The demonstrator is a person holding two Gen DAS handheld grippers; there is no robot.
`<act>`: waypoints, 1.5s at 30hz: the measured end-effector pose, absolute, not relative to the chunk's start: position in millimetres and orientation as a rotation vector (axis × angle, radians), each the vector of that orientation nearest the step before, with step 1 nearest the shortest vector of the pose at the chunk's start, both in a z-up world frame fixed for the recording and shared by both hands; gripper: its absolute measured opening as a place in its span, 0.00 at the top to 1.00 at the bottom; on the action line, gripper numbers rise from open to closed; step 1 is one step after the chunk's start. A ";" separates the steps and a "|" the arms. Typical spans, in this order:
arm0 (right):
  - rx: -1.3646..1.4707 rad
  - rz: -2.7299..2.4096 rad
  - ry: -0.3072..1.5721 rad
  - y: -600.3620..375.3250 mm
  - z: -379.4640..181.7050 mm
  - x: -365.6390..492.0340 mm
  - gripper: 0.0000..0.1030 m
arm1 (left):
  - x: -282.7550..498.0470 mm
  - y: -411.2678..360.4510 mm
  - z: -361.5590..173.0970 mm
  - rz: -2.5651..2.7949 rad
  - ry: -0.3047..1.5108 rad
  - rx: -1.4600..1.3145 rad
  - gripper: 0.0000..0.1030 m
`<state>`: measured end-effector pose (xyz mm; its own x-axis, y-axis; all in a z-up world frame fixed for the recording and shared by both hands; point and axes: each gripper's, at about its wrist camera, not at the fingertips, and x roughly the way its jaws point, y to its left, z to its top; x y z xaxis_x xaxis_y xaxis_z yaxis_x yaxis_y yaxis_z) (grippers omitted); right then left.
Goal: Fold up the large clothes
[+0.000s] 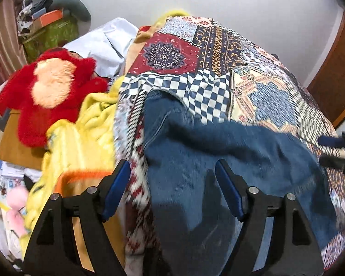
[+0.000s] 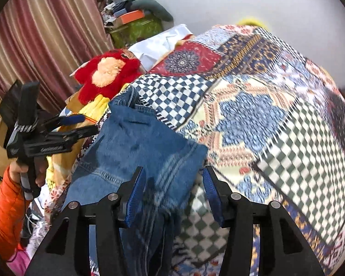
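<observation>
A patchwork bedspread (image 2: 253,115) was seen filling the right of both frames. Blue jeans (image 1: 218,156) were laid across it at lower centre. A red plush toy (image 1: 50,96) was seen at left. The left gripper (image 1: 172,179) and right gripper (image 2: 173,184) were spread, with nothing pinched.
</observation>
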<state>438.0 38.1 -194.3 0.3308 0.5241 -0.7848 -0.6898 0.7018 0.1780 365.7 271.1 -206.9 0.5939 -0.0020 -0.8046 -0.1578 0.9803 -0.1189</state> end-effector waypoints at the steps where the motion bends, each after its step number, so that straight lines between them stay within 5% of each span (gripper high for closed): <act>1: -0.229 0.796 0.939 45.4 -200.7 439.9 0.53 | 374.4 270.6 -211.8 0.098 0.939 -0.188 0.27; 13: -0.090 0.770 1.090 21.5 -250.2 461.6 0.44 | 398.5 266.1 -233.4 0.142 0.989 -0.213 0.23; 20: -0.091 0.765 0.935 -4.5 -180.0 417.3 0.44 | 336.6 246.4 -162.0 0.123 0.862 -0.180 0.23; 32: 0.014 0.819 0.421 -63.9 -6.3 267.2 0.44 | 160.9 180.6 13.8 0.077 0.374 -0.118 0.23; 45: 0.060 0.777 0.158 -103.9 30.8 110.3 0.44 | 17.1 101.5 44.1 0.162 0.093 -0.052 0.22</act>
<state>110.3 -103.9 30.8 0.7019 0.7021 -0.1198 -0.6931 0.7120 0.1124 17.1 101.5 44.1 0.9826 0.1583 -0.0969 -0.1632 0.9856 -0.0441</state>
